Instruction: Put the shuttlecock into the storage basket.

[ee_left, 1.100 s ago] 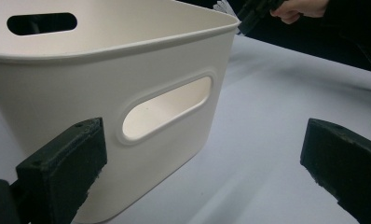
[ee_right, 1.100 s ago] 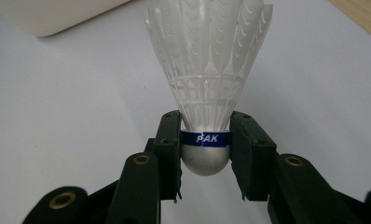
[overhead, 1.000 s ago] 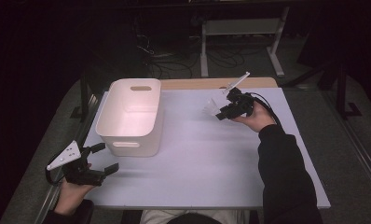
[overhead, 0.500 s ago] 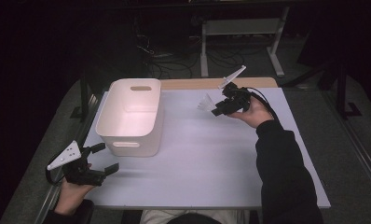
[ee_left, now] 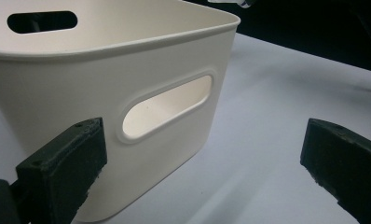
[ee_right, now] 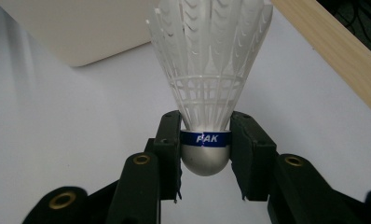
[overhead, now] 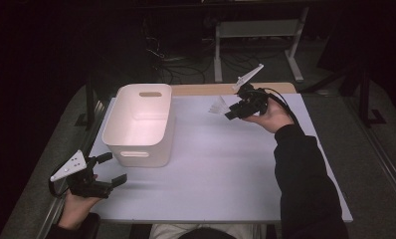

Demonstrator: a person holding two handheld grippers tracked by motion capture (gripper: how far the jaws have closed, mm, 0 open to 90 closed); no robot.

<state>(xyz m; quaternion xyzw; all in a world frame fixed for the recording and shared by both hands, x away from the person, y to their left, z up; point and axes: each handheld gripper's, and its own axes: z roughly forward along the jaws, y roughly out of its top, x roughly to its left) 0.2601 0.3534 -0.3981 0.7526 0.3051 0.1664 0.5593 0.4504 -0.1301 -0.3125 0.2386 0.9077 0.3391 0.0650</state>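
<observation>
The near part of the left tool point(overhead: 106, 172) was cut off at the bottom of the left gripper view, where only its two black pads were seen, spread wide with bare desk between them. In the high view the shuttlecock point(overhead: 219, 106) was small and pale against the white desk point(overhead: 221, 164), and its cap could not be made out there.

In the right gripper view the shuttlecock point(ee_right: 207, 98) was seen pinched by the right tool point(ee_right: 205, 154) at its rounded silver cap, just below a blue band lettered "PAK", with the white feather skirt standing out beyond the pads. In the high view the right tool point(overhead: 230, 110) was held above the far right part of the desk, the skirt pointed toward the white bin point(overhead: 140, 124). The bin stood on the far left part of the desk, well apart from the shuttlecock. The left tool was seen near the front left corner of the desk, just beside the bin's near end wall with its slot handle point(ee_left: 167, 106).

A broad stretch of bare desk was seen between the bin and the right tool. A strip of bare wood point(overhead: 206, 89) was seen along the far edge.
</observation>
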